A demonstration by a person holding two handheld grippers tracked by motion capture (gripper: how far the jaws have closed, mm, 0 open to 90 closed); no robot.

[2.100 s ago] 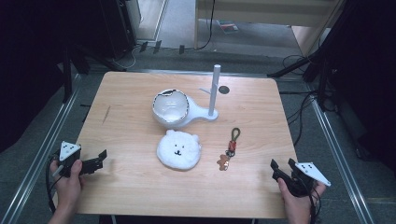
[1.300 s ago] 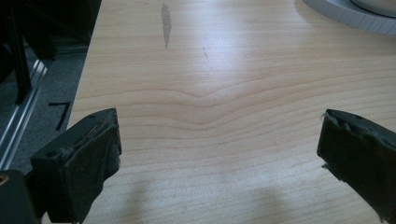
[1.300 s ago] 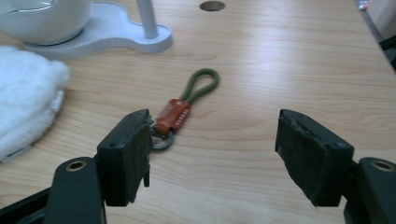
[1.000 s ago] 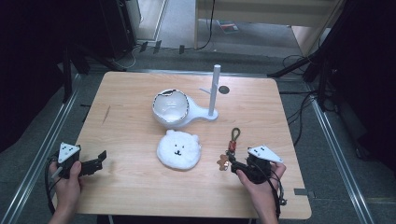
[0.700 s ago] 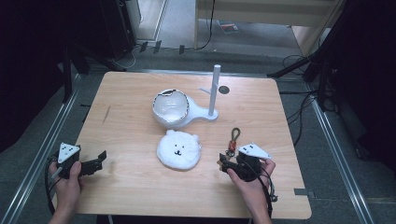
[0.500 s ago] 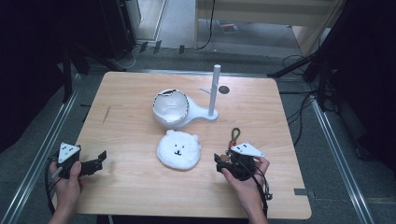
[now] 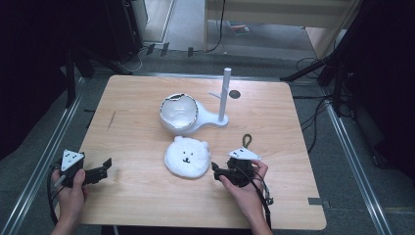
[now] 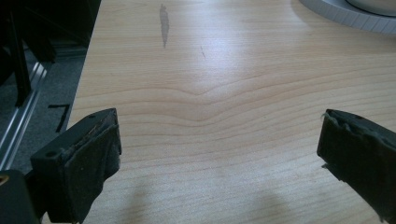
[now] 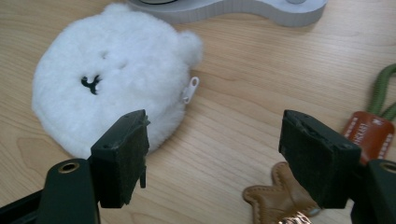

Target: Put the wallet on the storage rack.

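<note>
The right tongs (image 9: 212, 158) are held open just beside the white plush pouch (image 9: 109, 79), which lies toward their left jaw. The left tongs (image 8: 215, 154), also open, are kept well apart from it

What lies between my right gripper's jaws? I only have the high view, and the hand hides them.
Observer: Bare table; the right gripper stands open, nothing clamped.
Operator: How close is the white plush pouch?
Observer: The white plush pouch lies just beyond one pad, apart from it; its zip pull pokes out on the side facing the jaw gap.
Operator: And the keychain?
Observer: The brown leather keychain lies under the other pad, its green cord running away from the gripper.
</note>
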